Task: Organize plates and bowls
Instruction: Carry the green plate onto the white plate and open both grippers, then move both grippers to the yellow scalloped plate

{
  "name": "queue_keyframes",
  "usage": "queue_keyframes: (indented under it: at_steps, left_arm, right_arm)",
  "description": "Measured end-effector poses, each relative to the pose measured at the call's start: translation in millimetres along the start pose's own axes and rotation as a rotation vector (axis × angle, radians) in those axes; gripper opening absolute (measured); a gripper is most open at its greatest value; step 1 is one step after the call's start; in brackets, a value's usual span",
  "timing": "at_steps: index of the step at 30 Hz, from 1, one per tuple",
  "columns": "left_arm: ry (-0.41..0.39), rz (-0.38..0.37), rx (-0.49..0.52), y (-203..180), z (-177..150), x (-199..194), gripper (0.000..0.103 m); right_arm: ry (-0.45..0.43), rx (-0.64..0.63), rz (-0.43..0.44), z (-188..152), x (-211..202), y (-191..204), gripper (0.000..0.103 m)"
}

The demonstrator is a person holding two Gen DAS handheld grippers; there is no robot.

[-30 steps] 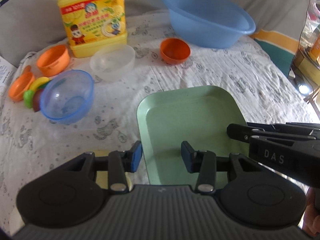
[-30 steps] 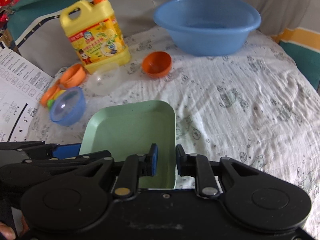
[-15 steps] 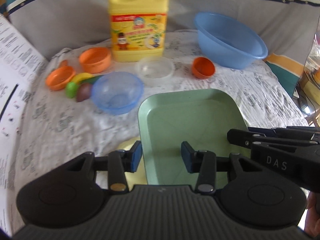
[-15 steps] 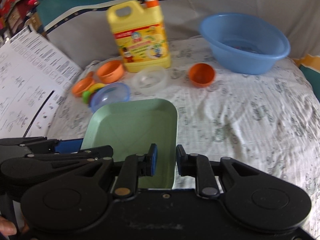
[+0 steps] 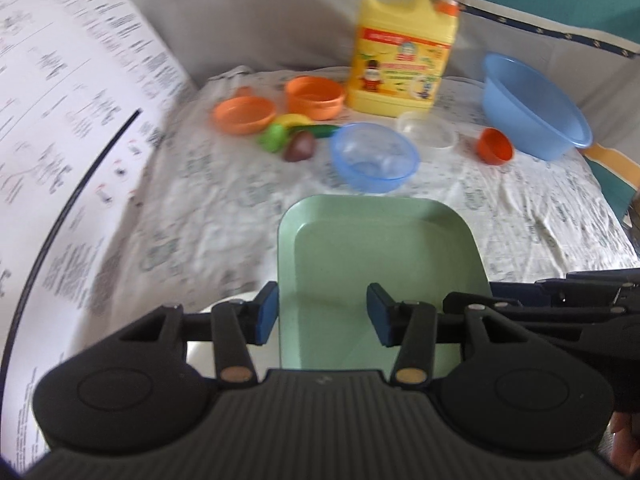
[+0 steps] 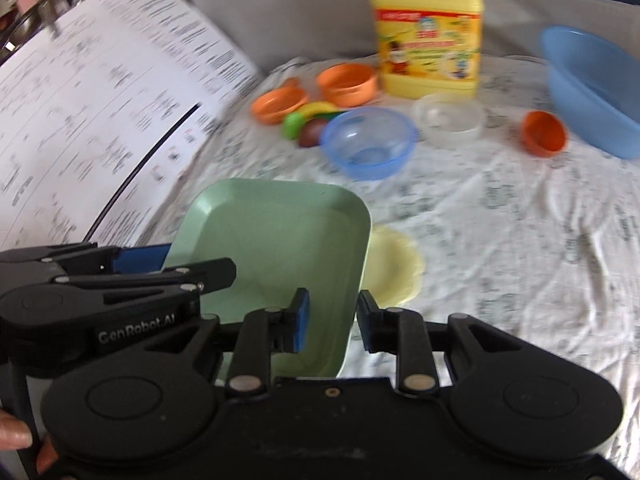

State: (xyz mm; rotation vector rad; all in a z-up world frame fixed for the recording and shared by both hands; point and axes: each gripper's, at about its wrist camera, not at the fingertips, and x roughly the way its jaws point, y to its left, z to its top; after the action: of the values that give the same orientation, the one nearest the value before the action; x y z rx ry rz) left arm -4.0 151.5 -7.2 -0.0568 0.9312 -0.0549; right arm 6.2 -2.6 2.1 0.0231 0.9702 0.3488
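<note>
A green square plate is held up off the cloth, over a pale yellow plate that lies on the cloth. My left gripper straddles the green plate's left rim with a wide gap. My right gripper stands around the plate's right rim, with a gap on both sides. A blue bowl, a clear bowl and a small orange bowl stand beyond.
A yellow detergent jug and a big blue basin stand at the back. Two orange dishes and toy fruit lie at back left. A printed sheet fills the left.
Both grippers and the green plate have risen and swung left. The right gripper's fingers have spread wider. The yellow plate now shows beneath, and the printed sheet fills more of the left.
</note>
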Motion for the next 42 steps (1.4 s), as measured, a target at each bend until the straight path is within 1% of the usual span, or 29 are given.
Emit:
queue_keyframes:
  at_steps: [4,9,16,26,33,35,36,37,38,39,40,41,42]
  left_arm:
    - [0.007,0.011,-0.03,25.0,-12.8,-4.4,0.046]
    - [0.039,0.023,-0.05,46.4,-32.8,-2.0,0.046]
    - [0.088,0.026,-0.063,67.2,-55.5,5.2,0.046]
    - [0.113,0.026,-0.053,72.9,-60.3,17.2,0.046]
    - [0.128,0.034,-0.053,73.9,-60.1,23.3,0.047]
    - [0.122,0.026,-0.053,73.4,-60.0,22.0,0.052]
    - [0.112,0.036,-0.051,73.4,-59.5,20.2,0.055]
    - [0.099,0.057,-0.049,73.9,-58.6,18.1,0.065]
    - [0.085,0.081,-0.049,75.0,-57.4,15.7,0.078]
    - [0.069,0.1,-0.053,77.3,-56.5,13.0,0.084]
    - [0.052,0.108,-0.063,80.2,-55.8,10.2,0.096]
    - [0.037,0.103,-0.076,82.9,-54.7,7.4,0.103]
    - [0.024,0.097,-0.087,85.1,-53.6,4.8,0.103]
  right_arm:
    - [0.025,-0.044,0.025,-3.6,7.7,25.8,0.027]
    - [0.07,-0.094,0.039,-12.6,16.4,49.4,0.027]
    - [0.147,-0.126,0.063,-28.0,35.1,67.7,0.027]
    - [0.201,-0.118,0.07,-34.5,52.2,67.7,0.027]
    - [0.215,-0.115,0.084,-34.2,60.3,67.2,0.028]
    - [0.213,-0.117,0.094,-33.6,60.1,67.1,0.04]
    - [0.201,-0.119,0.085,-33.1,58.8,66.6,0.045]
    - [0.184,-0.127,0.072,-32.3,56.0,66.3,0.053]
    - [0.168,-0.134,0.061,-31.2,52.5,65.0,0.059]
    - [0.149,-0.134,0.053,-29.7,48.5,62.4,0.077]
    - [0.127,-0.129,0.053,-28.6,43.8,58.4,0.097]
    - [0.105,-0.128,0.059,-28.2,39.0,54.9,0.102]
    - [0.081,-0.133,0.058,-28.6,33.6,52.0,0.103]
